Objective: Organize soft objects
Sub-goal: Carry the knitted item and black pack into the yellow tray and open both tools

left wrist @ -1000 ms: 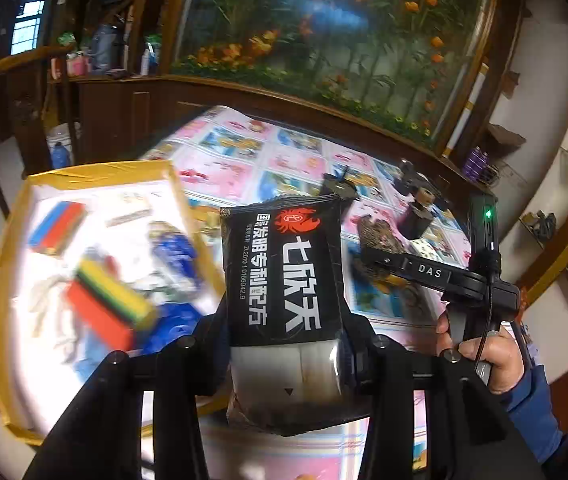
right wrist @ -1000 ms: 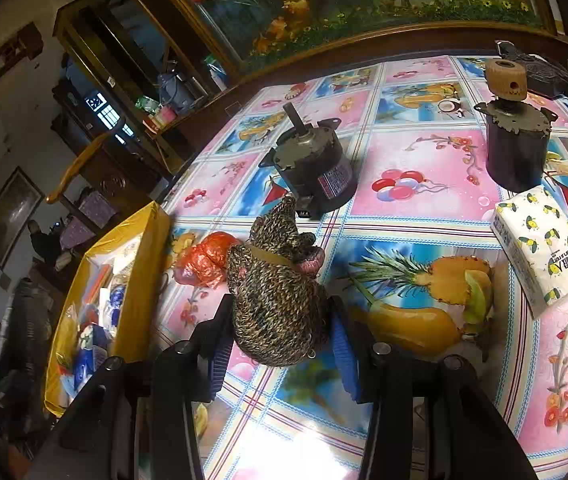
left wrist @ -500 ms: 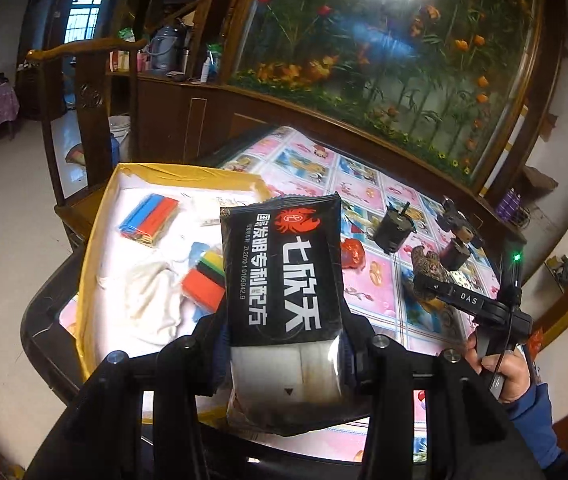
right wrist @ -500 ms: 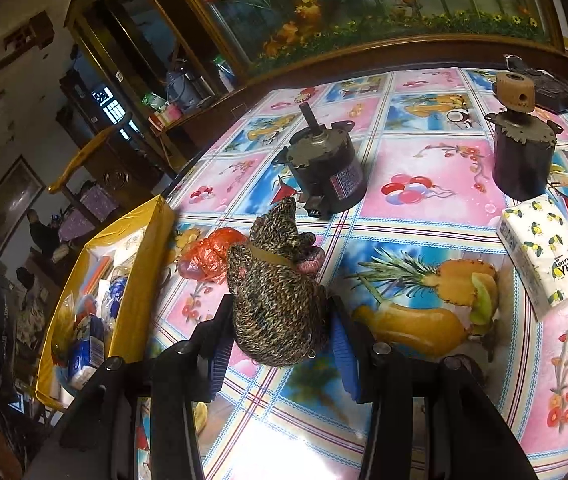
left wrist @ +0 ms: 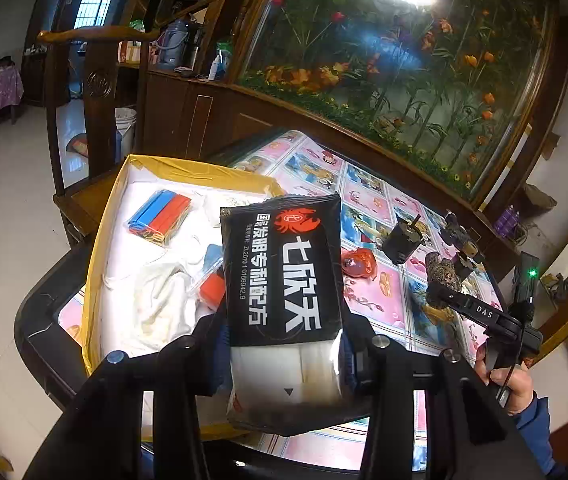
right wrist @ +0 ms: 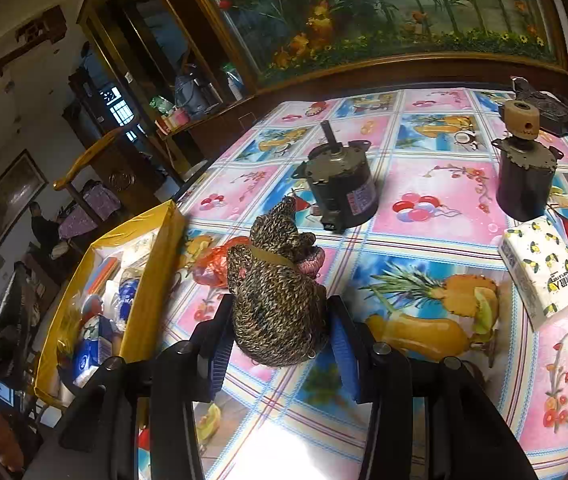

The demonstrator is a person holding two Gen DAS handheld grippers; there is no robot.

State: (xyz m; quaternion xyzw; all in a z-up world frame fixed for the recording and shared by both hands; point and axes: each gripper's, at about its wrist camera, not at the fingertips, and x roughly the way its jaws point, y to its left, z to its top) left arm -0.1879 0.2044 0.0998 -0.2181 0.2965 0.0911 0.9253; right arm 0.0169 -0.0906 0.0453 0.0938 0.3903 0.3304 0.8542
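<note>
left gripper [left wrist: 284,344] clamps a black snack packet [left wrist: 281,268] above the yellow box [left wrist: 95,264]; right gripper [right wrist: 279,332] pinches a knitted toy [right wrist: 273,308] beside it. the glossy packet may slip, landing outside the box.

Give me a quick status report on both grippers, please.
Left gripper shut on black packet, above yellow box. Right gripper shut on knitted bundle. Nothing blocking.
</note>
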